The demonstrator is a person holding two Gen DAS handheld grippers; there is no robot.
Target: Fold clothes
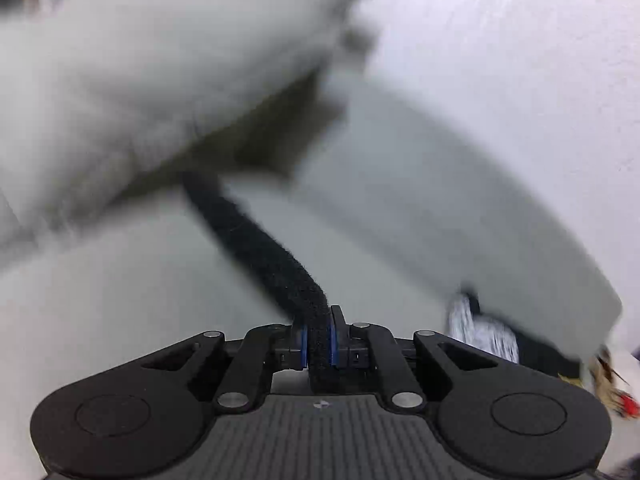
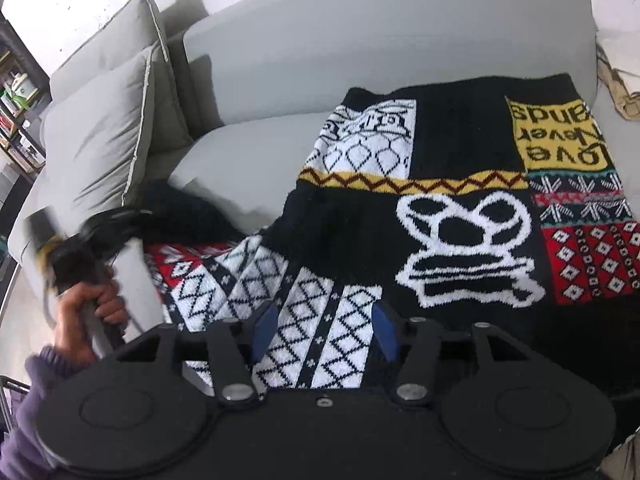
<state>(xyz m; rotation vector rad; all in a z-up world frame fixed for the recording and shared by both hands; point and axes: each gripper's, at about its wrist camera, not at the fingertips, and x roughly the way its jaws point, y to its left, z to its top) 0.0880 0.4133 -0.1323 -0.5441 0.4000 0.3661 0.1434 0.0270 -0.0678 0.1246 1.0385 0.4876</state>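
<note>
Sweater (image 2: 440, 216) spread flat on grey sofa (image 2: 280, 60), long axis near-to-far. Left gripper (image 1: 319, 346) clamped on its black cuff edge (image 1: 256, 240), far left. Right gripper (image 2: 325, 330) nearer, jaws apart over patterned sleeve (image 2: 304, 320), not pinching.

Light grey fabric sofa (image 2: 280, 60), two grey piped cushions (image 2: 100, 128) propped upright at its left end. Dark bookshelf (image 2: 16, 92) far left behind them. Tan cloth (image 2: 616, 92) beside sofa's right end.
</note>
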